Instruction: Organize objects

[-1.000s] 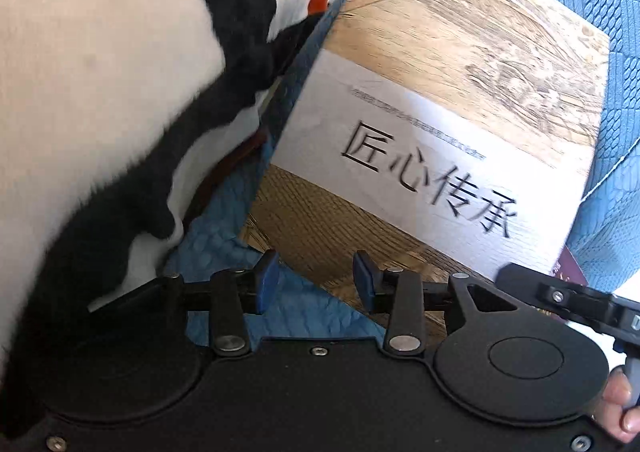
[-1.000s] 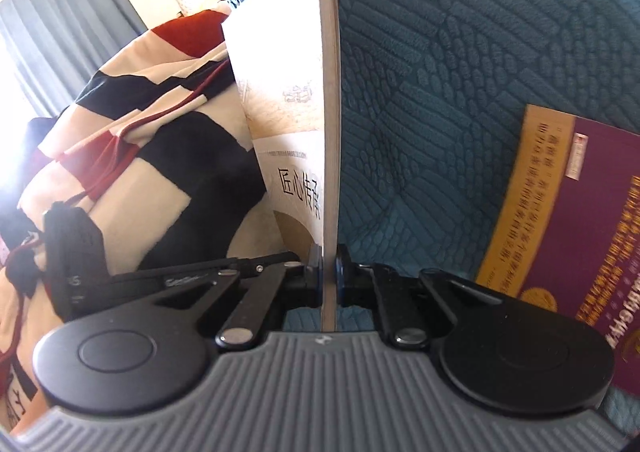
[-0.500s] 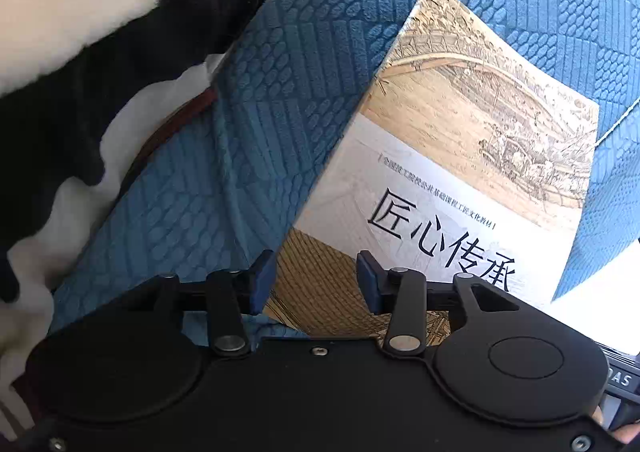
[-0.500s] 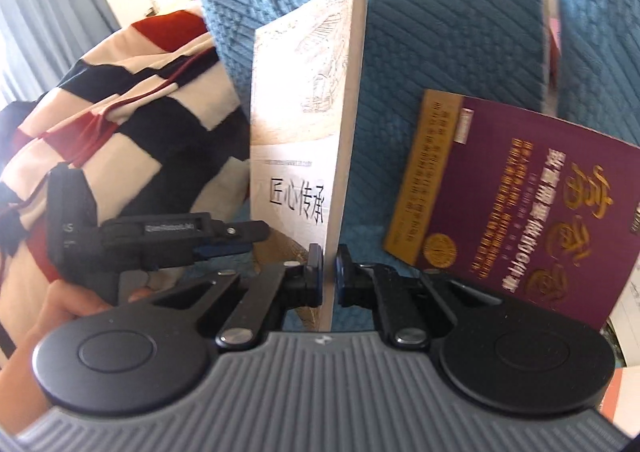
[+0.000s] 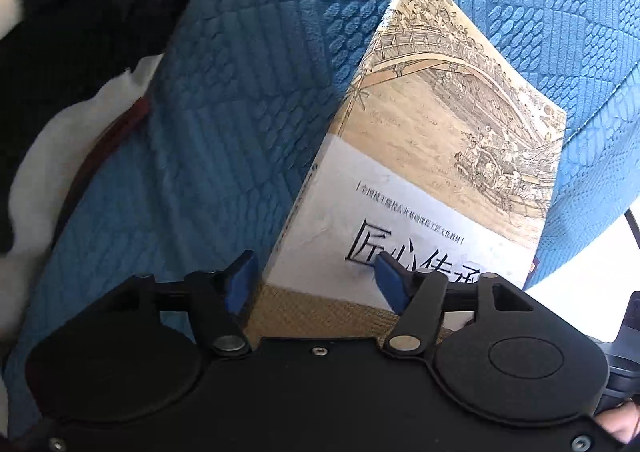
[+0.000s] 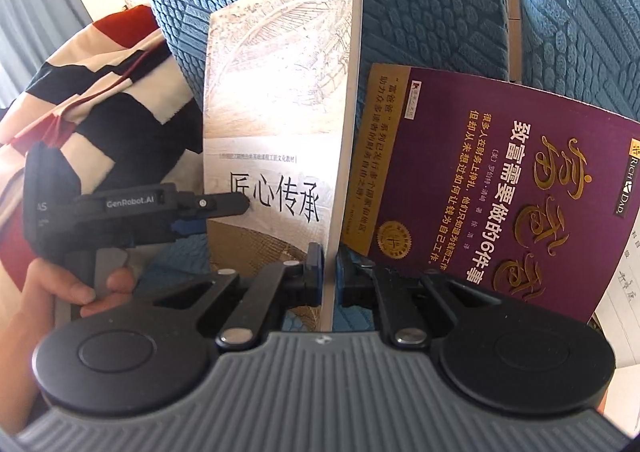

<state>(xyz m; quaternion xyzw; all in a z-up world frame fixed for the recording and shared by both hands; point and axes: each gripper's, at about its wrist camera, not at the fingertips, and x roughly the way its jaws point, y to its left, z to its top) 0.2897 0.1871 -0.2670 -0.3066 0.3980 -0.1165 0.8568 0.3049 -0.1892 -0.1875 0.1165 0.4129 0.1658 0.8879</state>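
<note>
A: Right hand-held gripper [image 6: 329, 272] is clenched on the tan book [image 6: 276, 140], pads pinching its bottom edge near the open side, so the book stands on end in the air in front of the blue sofa back [image 6: 420, 12].

B: And the left hand-held gripper [image 5: 316, 276]?

A: Its jaws are opening. The book's lower spine corner sits between them, but the pads press on nothing, so it is released. In the right view, 1 of its fingers [image 6: 224, 204] lies across the cover at the title.

B: How will the book handle?

A: My guess: a thin paperback, light, with a smooth cover. It already bows along its free edge, so it is floppy. Held by 1 narrow pinch at the bottom, it could swing or slip.

B: Better hold?

A: Likely near the spine, where the pages are bound and stiffest, or deeper across the cover.

B: What is around it?

A: Just to its right, a purple book [image 6: 500, 188] leans on the sofa back; whether the 2 touch I cannot tell. Under its corner shows a white sheet [image 6: 616, 300]. On the left lies a striped blanket [image 6: 104, 92], well clear of the purple book.
</note>
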